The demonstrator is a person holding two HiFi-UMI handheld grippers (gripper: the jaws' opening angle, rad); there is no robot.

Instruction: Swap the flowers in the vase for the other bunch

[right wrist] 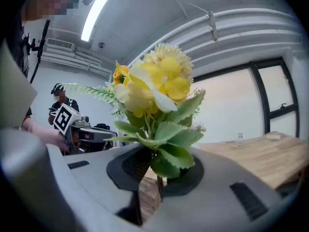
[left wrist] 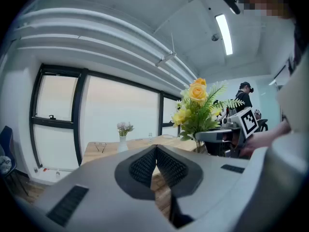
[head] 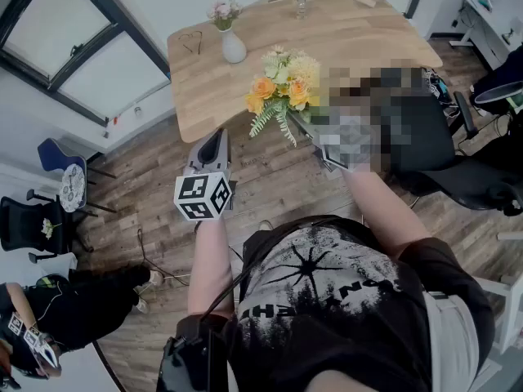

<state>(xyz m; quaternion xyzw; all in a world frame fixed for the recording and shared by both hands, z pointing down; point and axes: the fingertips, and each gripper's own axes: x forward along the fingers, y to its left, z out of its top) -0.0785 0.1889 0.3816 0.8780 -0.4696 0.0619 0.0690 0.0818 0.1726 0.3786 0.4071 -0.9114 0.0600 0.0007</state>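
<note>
A white vase (head: 233, 47) with a small pink bunch (head: 223, 11) stands on the wooden table (head: 343, 35) near its left edge. My right gripper (head: 309, 127) is shut on the stems of a yellow and orange bouquet (head: 282, 88), held level in the air at the table's near edge. In the right gripper view the stems (right wrist: 158, 185) sit pinched between the jaws under the blooms (right wrist: 154, 91). My left gripper (head: 216, 140) hangs over the floor left of the bouquet, jaws shut and empty (left wrist: 156, 150). It faces the vase (left wrist: 122, 143) across the table.
Spectacles (head: 190, 42), a small glass (head: 301, 6) and a wooden block (head: 362, 0) lie on the table. A black office chair (head: 445, 158) stands at the right, and chairs (head: 61, 170) at the left wall. Another person (head: 82, 300) crouches lower left.
</note>
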